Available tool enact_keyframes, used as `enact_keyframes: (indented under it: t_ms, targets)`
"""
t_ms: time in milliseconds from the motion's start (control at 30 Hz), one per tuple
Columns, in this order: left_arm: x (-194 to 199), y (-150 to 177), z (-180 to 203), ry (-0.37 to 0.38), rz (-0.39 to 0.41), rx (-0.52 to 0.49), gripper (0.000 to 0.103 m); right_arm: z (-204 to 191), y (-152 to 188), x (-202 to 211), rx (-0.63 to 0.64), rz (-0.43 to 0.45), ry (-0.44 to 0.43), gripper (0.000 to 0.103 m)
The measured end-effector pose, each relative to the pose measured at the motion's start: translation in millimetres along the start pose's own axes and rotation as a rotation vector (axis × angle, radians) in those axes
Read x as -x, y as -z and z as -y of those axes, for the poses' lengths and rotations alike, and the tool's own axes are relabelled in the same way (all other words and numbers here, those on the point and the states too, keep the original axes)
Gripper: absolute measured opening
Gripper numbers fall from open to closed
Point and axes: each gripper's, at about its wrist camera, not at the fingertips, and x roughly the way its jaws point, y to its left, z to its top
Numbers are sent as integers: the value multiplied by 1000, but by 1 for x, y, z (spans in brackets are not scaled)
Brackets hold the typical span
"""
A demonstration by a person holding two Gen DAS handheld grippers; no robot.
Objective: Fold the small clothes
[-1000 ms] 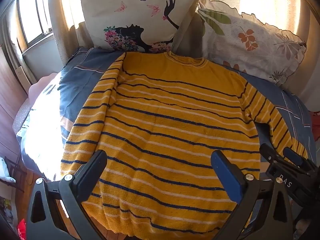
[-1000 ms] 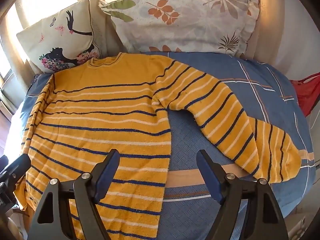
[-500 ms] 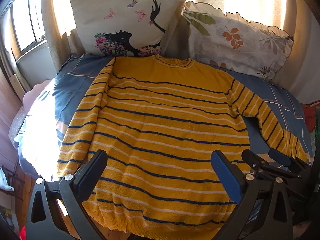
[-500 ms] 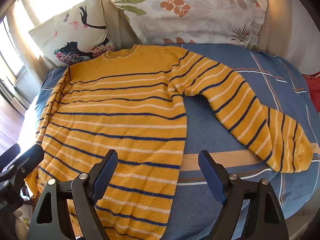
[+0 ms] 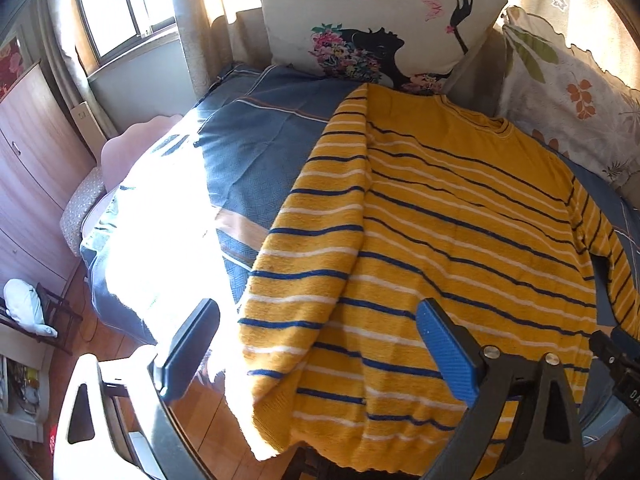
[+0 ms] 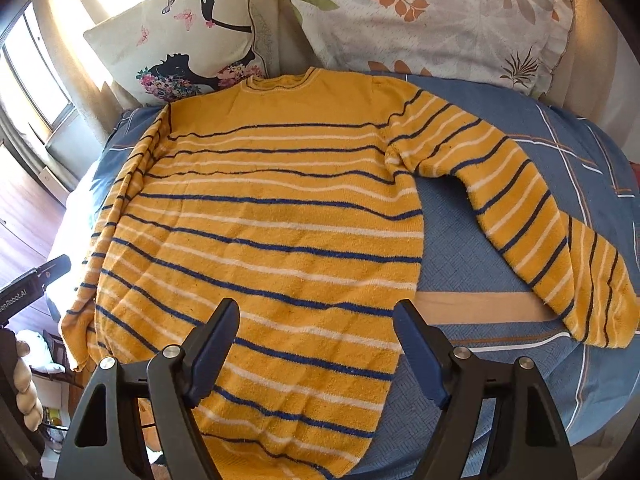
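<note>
while tongs (image 6: 316, 344) gape, sweater (image 6: 280, 216) spread beneath

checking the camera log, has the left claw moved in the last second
Yes. The left claw has swung left: the butterfly pillow and yellow sweater now sit further right in its view, and the window and wooden floor have come in.

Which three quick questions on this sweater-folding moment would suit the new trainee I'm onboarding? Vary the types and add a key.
1. True or false: the right gripper grips the sweater.
2. Multiple choice: the spread-out sleeve lies on A) a pillow B) the blue bedspread C) the floor.
3. Fill in: the sleeve nearest the left gripper lies ___ the sweater's body.

Key: 1 false, its jaws stand open; 2 B; 3 alongside.
</note>
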Motion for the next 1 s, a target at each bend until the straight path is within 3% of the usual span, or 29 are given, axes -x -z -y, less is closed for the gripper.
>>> enact_keyframes:
  t_ms: [33, 100, 433, 1000]
  targets:
    - [-7, -3, -4, 2, -20, -11, 81, -4, -3, -2, -5, 0, 6, 83]
    - [-20, -6, -9, 22, -70, -22, 75, -13, -9, -6, -12, -12, 11, 83]
    - [-43, -20, -15, 93, -113, -113, 75, -72, -21, -34, 44, -57, 42, 83]
    - [-67, -29, -21, 127, -162, -119, 75, -75, -24, -54, -19, -100, 87, 83]
